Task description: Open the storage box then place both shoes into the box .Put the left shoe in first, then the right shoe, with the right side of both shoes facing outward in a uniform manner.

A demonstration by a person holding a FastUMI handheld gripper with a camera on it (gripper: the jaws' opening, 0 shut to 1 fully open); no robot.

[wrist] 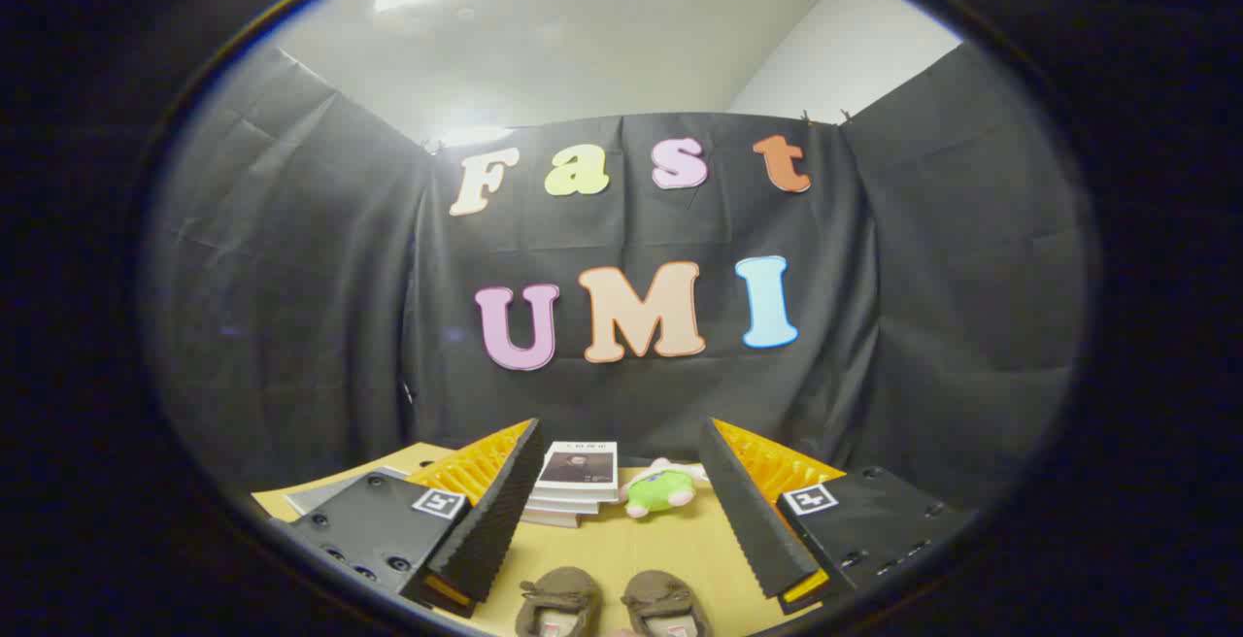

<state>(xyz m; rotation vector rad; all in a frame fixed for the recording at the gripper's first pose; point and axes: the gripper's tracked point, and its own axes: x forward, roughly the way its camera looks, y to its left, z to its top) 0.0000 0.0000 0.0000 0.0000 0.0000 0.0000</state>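
Brown and soft, the two shoes [610, 603] sit side by side at the near edge of the table [631, 550], toes pointing away from me, low down between my fingers. They look light and floppy, so I think I should pinch one by its heel rim or side wall. My gripper [619, 501] is wide open and holds nothing. Beyond the fingers, by the far edge, lie a stack of books [575, 486] and a green plush toy [660, 491]. I cannot see the storage box.
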